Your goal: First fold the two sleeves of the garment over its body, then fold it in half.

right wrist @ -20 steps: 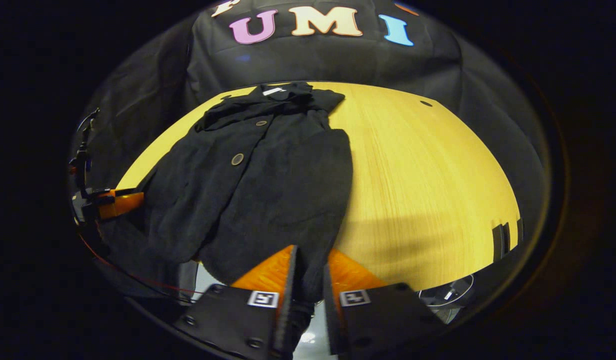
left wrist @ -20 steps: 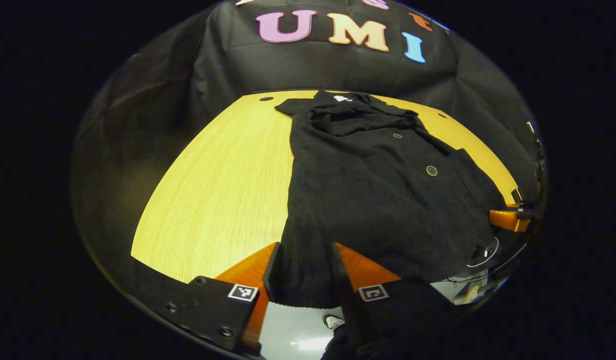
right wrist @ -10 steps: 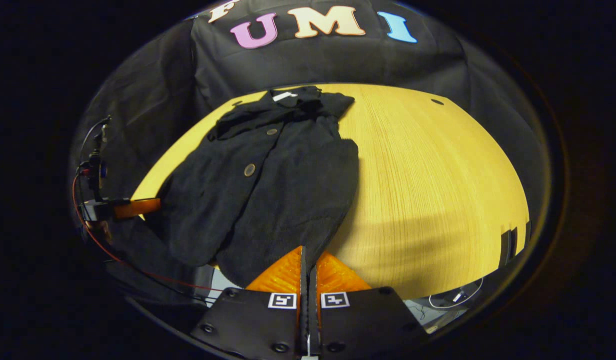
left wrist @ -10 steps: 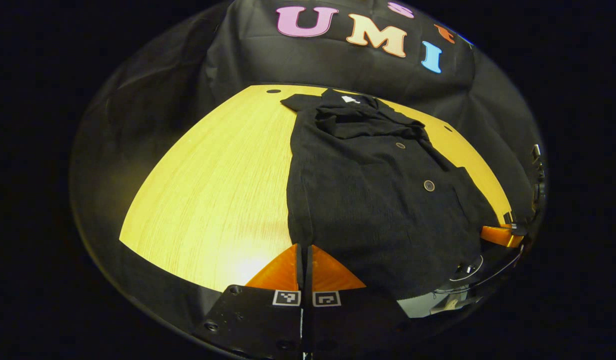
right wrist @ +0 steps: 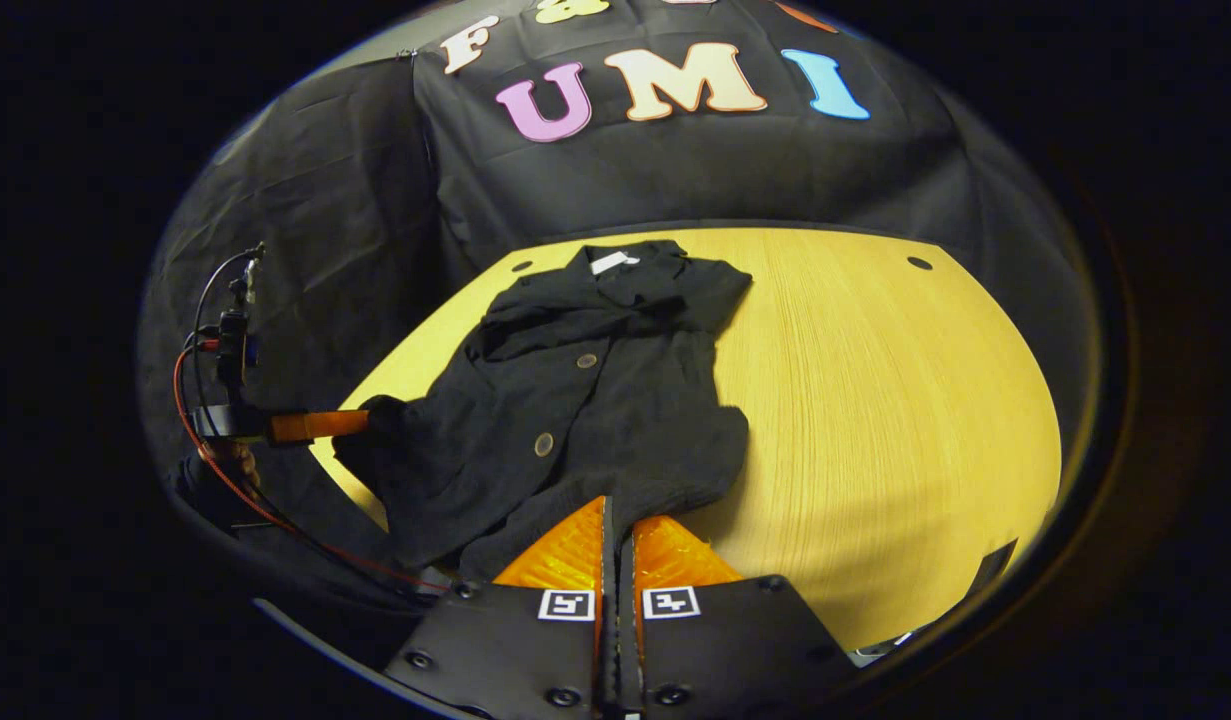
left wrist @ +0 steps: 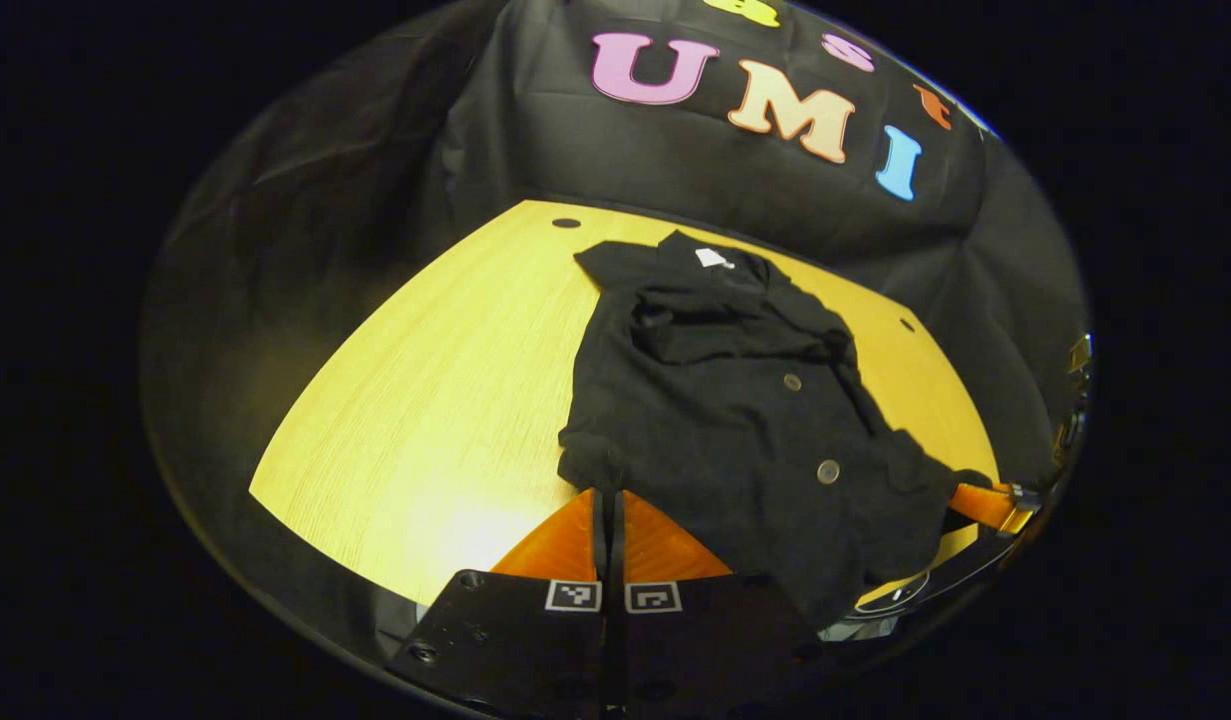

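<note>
Carrying hem of jacket (left wrist: 735, 420) toward collar at frame top; both grippers (left wrist: 607, 500) (right wrist: 617, 510) clamped on hem. Corners best kept level.

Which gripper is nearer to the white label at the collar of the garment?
Neither clearly: the left gripper and the right gripper both grip the near hem of the garment, at opposite corners. The white label lies at the far end, across the garment from both.

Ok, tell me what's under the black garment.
The black garment lies on the yellow wooden table, bare beside it. Anything beneath the cloth is hidden. Both the right gripper and left gripper pinch its hem.
</note>
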A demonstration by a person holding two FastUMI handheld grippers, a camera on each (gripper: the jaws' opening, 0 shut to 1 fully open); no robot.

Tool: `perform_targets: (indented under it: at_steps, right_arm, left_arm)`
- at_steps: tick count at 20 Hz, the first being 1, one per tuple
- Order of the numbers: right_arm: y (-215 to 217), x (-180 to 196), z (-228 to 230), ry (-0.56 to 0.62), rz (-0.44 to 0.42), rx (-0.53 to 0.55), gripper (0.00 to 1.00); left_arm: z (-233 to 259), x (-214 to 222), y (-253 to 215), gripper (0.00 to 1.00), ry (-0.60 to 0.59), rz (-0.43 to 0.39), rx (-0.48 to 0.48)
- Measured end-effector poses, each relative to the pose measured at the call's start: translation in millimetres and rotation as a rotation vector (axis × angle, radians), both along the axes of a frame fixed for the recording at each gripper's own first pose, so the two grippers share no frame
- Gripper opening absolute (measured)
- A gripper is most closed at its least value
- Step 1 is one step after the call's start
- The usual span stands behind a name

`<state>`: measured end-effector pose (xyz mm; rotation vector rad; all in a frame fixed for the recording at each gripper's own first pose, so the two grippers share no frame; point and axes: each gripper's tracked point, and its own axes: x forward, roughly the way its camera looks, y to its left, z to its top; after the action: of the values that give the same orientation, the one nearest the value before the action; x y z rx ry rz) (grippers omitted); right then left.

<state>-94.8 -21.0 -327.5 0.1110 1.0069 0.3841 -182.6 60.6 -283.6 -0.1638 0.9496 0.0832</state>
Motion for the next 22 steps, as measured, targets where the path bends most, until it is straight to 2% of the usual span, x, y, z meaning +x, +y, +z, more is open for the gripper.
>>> perform_targets:
  at_steps: [11, 20, 22]
  right_arm:
    - [29, 109, 55, -0.135, -0.003, 0.043, 0.03]
    - [36, 183, 75, -0.206, -0.025, 0.056, 0.03]
    - [35, 199, 78, -0.218, -0.038, 0.051, 0.07]
  left_arm:
    - [49, 114, -10, 0.0, -0.135, -0.082, -0.048]
    - [53, 182, -4, 0.0, -0.183, -0.071, -0.093]
    - [56, 201, -1, 0.0, -0.202, -0.08, -0.085]
